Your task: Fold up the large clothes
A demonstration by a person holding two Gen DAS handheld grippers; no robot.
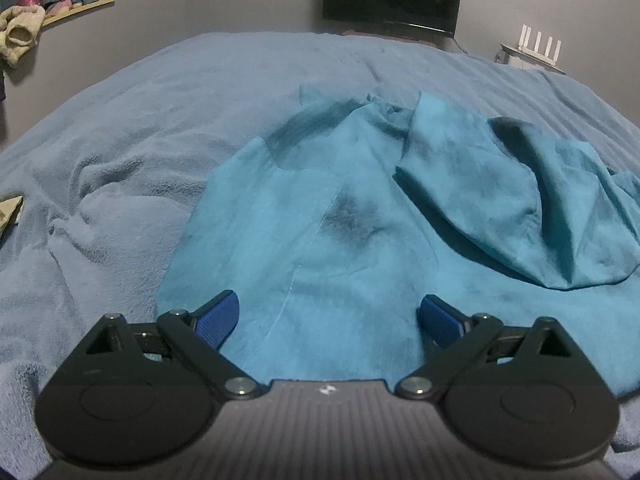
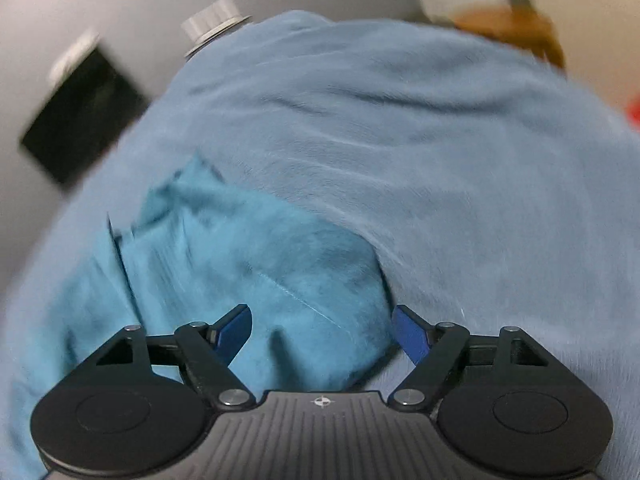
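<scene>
Garment point(image 1: 320, 220), teal, lies rumpled on the bed point(image 1: 140, 120), one flap doubled over toward its right side. Left gripper point(image 1: 327, 316) and right gripper point(image 2: 322, 330) hover over it, jaws spread, empty. Folding appears barely begun; smoothing and main folds remain.

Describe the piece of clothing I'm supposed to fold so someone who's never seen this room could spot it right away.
Start at the bed, covered by a pale grey-blue fleece blanket. Lying rumpled on it, just ahead of the open left gripper, is the teal garment. Its brighter turquoise colour and thinner, smoother cloth set it apart from the fuzzy blanket beneath.
</scene>
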